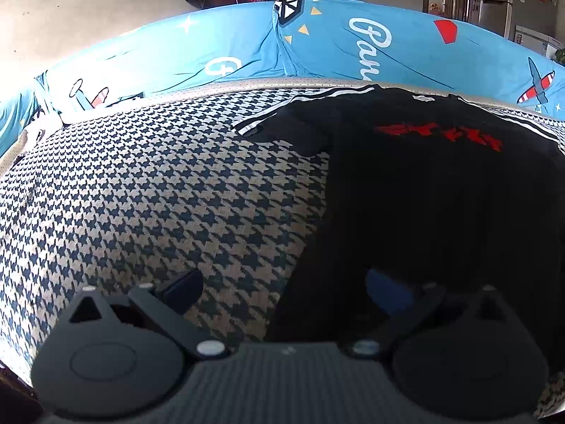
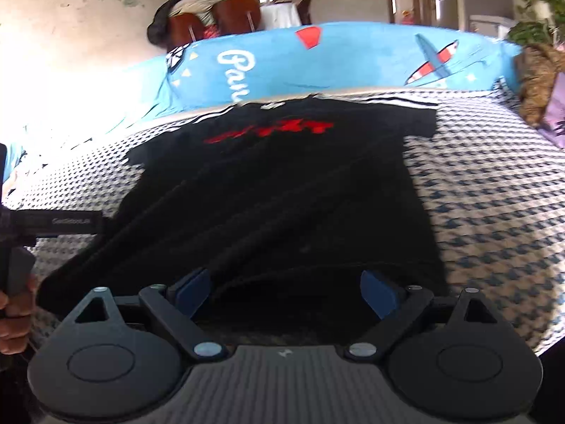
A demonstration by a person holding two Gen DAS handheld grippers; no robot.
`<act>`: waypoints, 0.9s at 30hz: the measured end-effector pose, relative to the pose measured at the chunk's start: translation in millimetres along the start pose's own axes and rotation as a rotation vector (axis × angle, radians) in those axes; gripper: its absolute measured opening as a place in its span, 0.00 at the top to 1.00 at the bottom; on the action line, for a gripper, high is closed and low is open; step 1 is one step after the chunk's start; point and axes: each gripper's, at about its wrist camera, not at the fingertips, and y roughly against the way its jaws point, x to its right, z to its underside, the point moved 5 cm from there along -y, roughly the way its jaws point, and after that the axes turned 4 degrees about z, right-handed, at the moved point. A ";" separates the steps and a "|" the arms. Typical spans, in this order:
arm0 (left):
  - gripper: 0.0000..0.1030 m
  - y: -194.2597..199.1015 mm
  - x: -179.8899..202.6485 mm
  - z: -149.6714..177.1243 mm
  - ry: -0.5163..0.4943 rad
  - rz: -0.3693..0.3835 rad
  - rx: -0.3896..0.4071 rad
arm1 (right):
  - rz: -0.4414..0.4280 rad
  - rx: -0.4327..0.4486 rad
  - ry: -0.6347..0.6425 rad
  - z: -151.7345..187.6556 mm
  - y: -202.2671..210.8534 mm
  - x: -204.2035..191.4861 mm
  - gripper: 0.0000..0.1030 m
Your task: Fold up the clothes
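A black T-shirt (image 2: 275,190) lies spread flat on the checked bed cover (image 1: 141,194), collar toward the far edge by the blue sheet (image 1: 247,46). Left gripper (image 1: 282,289) hangs wide apart at the shirt's near left hem; right gripper (image 2: 286,293), fingers apart, straddles the near hem.

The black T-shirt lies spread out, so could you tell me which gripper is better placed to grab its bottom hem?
Probably the right gripper: it is open with the black T-shirt's hem between its fingers. The left gripper, also open, straddles the shirt's side edge.
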 end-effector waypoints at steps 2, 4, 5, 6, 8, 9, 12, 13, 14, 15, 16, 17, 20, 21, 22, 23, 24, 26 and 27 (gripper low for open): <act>0.00 -0.7 3.7 -0.1 -0.006 0.007 0.001 | 0.038 0.004 -0.010 1.0 3.4 13.2 0.10; 0.00 -1.8 7.0 0.1 -0.012 0.010 0.001 | 0.067 0.003 -0.022 3.0 5.5 24.7 0.10; 0.00 -2.4 8.7 0.2 -0.015 0.011 0.001 | 0.075 0.001 -0.029 4.7 5.8 29.0 0.10; 0.00 -3.0 10.3 0.3 -0.018 0.012 0.001 | 0.083 -0.001 -0.037 6.4 6.1 33.2 0.10; 0.00 -4.0 13.1 0.7 -0.024 0.015 0.001 | 0.098 -0.008 -0.048 9.4 6.7 40.1 0.11; 0.00 -4.5 13.9 0.9 -0.026 0.015 0.001 | 0.105 -0.010 -0.055 10.5 7.3 43.4 0.11; 0.00 -6.0 15.9 1.7 -0.032 0.016 0.000 | 0.114 -0.020 -0.097 12.6 3.3 54.0 0.16; 0.00 -6.5 16.4 2.0 -0.034 0.015 0.000 | 0.121 -0.027 -0.110 13.6 0.9 57.6 0.18; 0.00 -7.1 16.9 2.2 -0.036 0.015 -0.001 | 0.132 -0.035 -0.122 15.4 -0.9 61.4 0.20; 0.00 -7.6 17.4 2.5 -0.038 0.015 -0.001 | 0.142 -0.042 -0.136 17.2 -2.8 64.8 0.21; 0.00 -8.1 17.9 2.8 -0.040 0.014 -0.002 | 0.150 -0.049 -0.150 18.9 -4.7 68.0 0.22; 0.00 -8.3 18.1 2.7 -0.041 0.018 -0.001 | 0.151 -0.057 -0.164 20.0 -6.6 70.4 0.27; 0.00 -8.2 18.9 2.7 -0.044 0.020 0.002 | 0.138 -0.068 -0.208 22.8 -13.0 76.1 0.43; 0.00 -8.4 18.9 2.8 -0.045 0.020 0.002 | 0.140 -0.067 -0.216 23.5 -14.7 77.2 0.48; 0.00 -8.5 18.8 2.9 -0.045 0.020 0.002 | 0.146 -0.064 -0.220 24.1 -16.3 78.1 0.50; 0.00 -8.6 18.6 3.1 -0.045 0.019 0.002 | 0.152 -0.058 -0.222 24.2 -17.3 78.4 0.54; 0.00 -8.8 18.5 3.2 -0.045 0.019 0.002 | 0.158 -0.050 -0.219 24.1 -18.0 78.4 0.58; 0.00 -9.1 18.2 3.5 -0.045 0.018 0.002 | 0.174 -0.037 -0.209 23.4 -19.2 77.8 0.71; 0.00 -9.2 17.9 3.6 -0.045 0.017 0.002 | 0.185 -0.032 -0.204 22.9 -19.9 77.7 0.81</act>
